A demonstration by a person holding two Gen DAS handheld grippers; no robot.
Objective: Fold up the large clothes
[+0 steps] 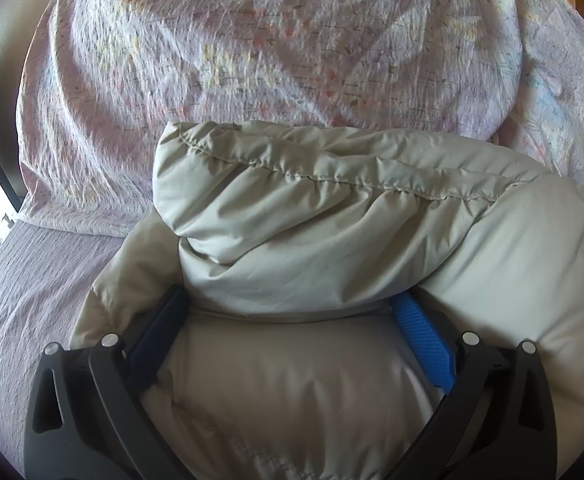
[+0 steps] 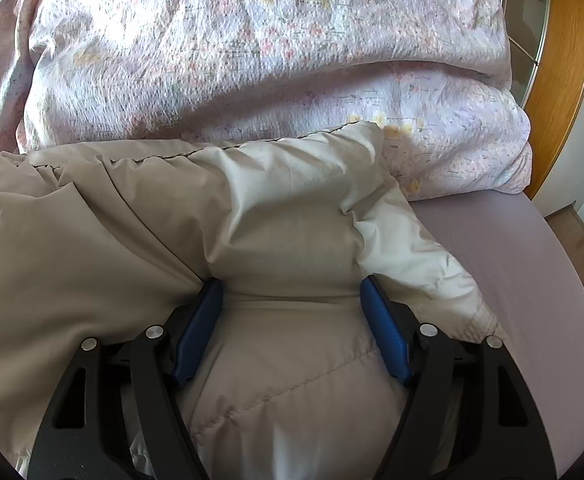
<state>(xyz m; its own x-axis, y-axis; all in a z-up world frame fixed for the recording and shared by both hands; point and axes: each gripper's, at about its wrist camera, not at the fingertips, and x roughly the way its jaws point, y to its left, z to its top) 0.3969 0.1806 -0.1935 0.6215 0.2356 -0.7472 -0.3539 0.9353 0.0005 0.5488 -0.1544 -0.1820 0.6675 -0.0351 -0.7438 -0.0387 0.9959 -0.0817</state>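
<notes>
step in hand: i judge this a fold in progress on the padded jacket (image 1: 332, 216); a thick fold of it lies bunched across the far ends of both claws.
jacket location: it lies on the bed sheet (image 1: 31, 288), with its far edge against the floral quilt (image 1: 251, 40) heaped behind it.
left claw (image 1: 292, 308): spread wide, one blue pad on each side of a puffy section of the jacket. the fabric bulges between the pads (image 1: 424, 340). i cannot tell whether it is gripping or only resting in the padding.
right claw (image 2: 292, 292): also spread wide, straddling a padded section near the jacket's right edge. the pads (image 2: 384, 328) press into a crease on either side. grip or mere contact, i cannot tell.
pose: both claws point forward toward the quilt, set low on the garment, roughly level with each other.
next move calls for: my judgement is that the bunched fold needs to be laid flat and squared. both claws should travel together so the bulk does not skew.
risk: the slick, springy filling may puff back open unless it is pressed down.
surroundings: a wooden cabinet (image 2: 564, 92) stands at right.
</notes>
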